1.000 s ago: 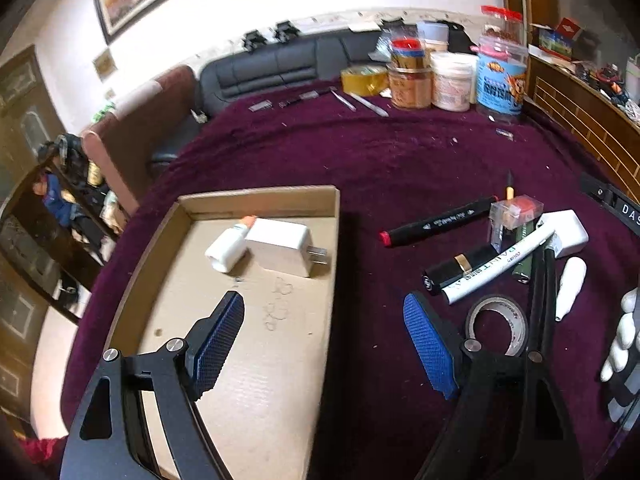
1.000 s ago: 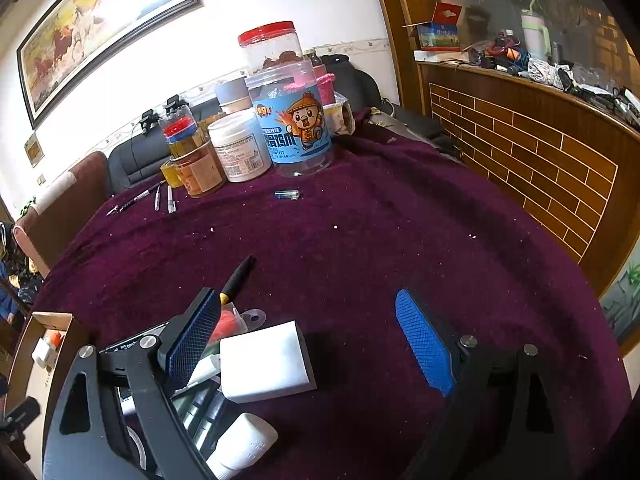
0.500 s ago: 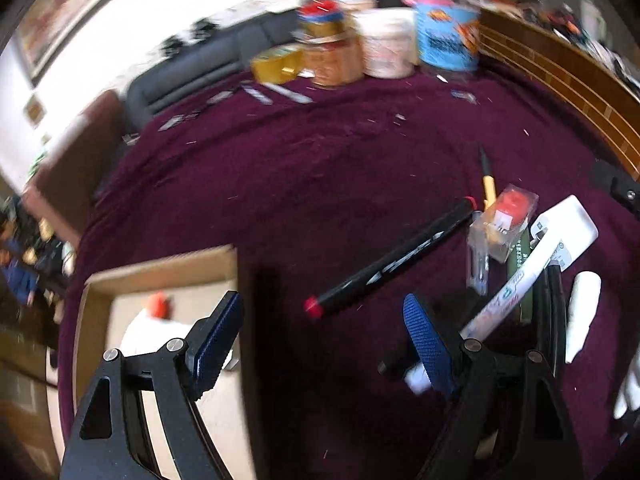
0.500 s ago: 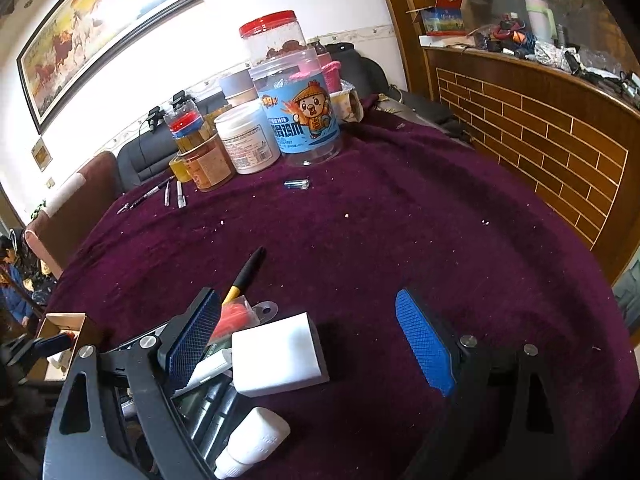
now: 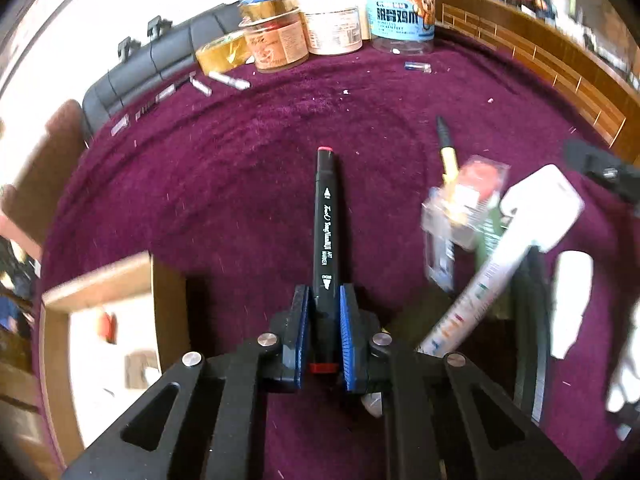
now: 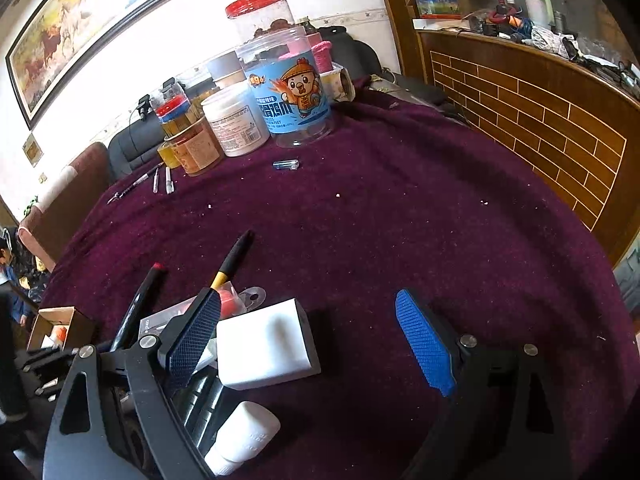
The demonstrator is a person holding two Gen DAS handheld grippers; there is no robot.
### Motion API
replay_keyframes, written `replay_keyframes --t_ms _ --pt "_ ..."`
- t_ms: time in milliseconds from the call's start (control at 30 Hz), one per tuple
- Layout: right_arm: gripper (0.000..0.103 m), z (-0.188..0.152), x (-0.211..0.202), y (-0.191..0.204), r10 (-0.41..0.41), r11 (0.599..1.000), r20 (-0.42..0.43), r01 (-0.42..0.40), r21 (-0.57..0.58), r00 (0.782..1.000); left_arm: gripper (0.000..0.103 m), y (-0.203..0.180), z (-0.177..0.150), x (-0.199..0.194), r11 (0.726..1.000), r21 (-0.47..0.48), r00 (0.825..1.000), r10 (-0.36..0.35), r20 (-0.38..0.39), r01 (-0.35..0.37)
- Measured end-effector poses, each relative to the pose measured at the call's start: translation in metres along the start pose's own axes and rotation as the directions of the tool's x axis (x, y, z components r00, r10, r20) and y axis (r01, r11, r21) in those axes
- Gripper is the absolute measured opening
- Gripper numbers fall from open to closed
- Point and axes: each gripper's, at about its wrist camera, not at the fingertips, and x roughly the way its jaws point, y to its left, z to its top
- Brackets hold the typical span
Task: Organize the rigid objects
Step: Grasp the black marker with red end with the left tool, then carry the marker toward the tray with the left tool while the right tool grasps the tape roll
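Note:
My left gripper [image 5: 324, 300] is shut on a black art marker [image 5: 327, 224] with red ends; the marker points away from me over the purple cloth. It also shows in the right wrist view [image 6: 138, 304]. The cardboard box [image 5: 96, 280] lies at lower left with a white charger and a small bottle blurred inside. My right gripper [image 6: 308, 344] is open and empty, its left finger beside a white charger block [image 6: 266, 346]. A white marker [image 5: 476, 296], a clear packet with a red thing [image 5: 468, 196], a yellow-black pen [image 5: 446, 144] and a white bottle [image 5: 570, 300] lie in the pile at right.
Jars and tubs [image 5: 332, 28] and a yellow tape roll [image 5: 220, 54] stand at the table's far edge, with small metal pens [image 5: 228, 80] and a little vial [image 5: 418, 67] near them. A brick-pattern counter [image 6: 540, 112] runs along the right. Sofa and chair stand behind.
My left gripper swung from over the box to the black marker and closed on it; the marker now sticks straight out ahead. The right gripper drifted slightly and stayed open.

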Motion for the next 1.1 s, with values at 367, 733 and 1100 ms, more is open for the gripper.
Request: replay_keyframes --t_ms 367,733,1100 --pt "0.089 0.0 0.001 -0.007 -0.013 1.0 -0.005 0.013 0.027 1.0 0.011 0.044 -0.07 -0.052 0.958 -0.272 0.995 -0.085 0.052 0.096" --pt "0.089 0.002 0.001 -0.015 -0.002 0.998 -0.017 0.003 0.069 1.0 0.012 0.047 -0.1 -0.054 0.928 -0.358 0.995 -0.092 0.046 0.102" --pt "0.089 0.002 0.001 -0.015 0.013 0.997 -0.024 -0.011 0.07 1.0 0.024 0.02 -0.076 -0.034 0.962 -0.273 0.999 0.018 0.044 -0.005"
